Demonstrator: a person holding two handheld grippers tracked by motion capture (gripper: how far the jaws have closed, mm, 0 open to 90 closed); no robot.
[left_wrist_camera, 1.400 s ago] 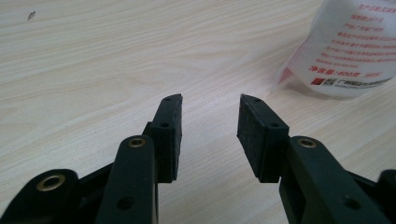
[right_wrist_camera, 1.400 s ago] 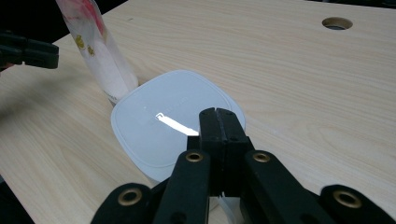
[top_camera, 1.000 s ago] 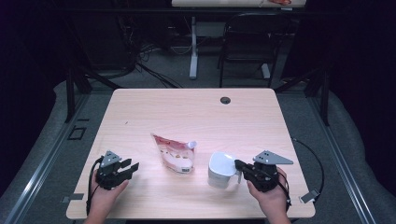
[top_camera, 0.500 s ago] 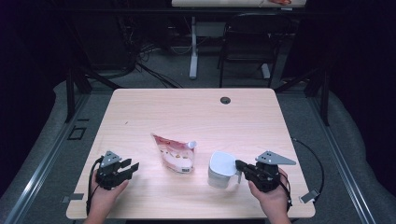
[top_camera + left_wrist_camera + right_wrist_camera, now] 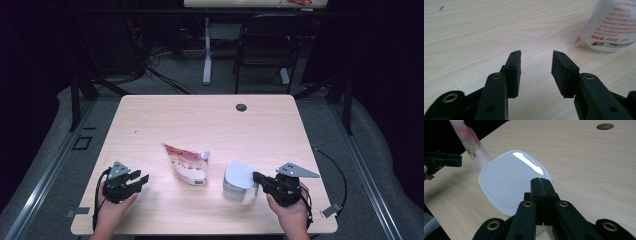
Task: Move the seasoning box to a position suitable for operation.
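Right gripper (image 5: pixel 541 180) jaws are pressed together at the near edge of the white box (image 5: pixel 239 179), a smooth rounded-square plastic lid with faint embossed lettering in the right gripper view. Left gripper (image 5: pixel 536 63) jaws stand half open on nothing, over bare pale wood-grain bench (image 5: pixel 200 120). Between both lies the glossy pouch (image 5: pixel 186 164), spout toward the box, long axis slanting

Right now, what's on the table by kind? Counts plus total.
Pouch, red and white, with a spout: 1
White container with a lid: 1
Grippers: 2, left gripper and right gripper
Total: 4
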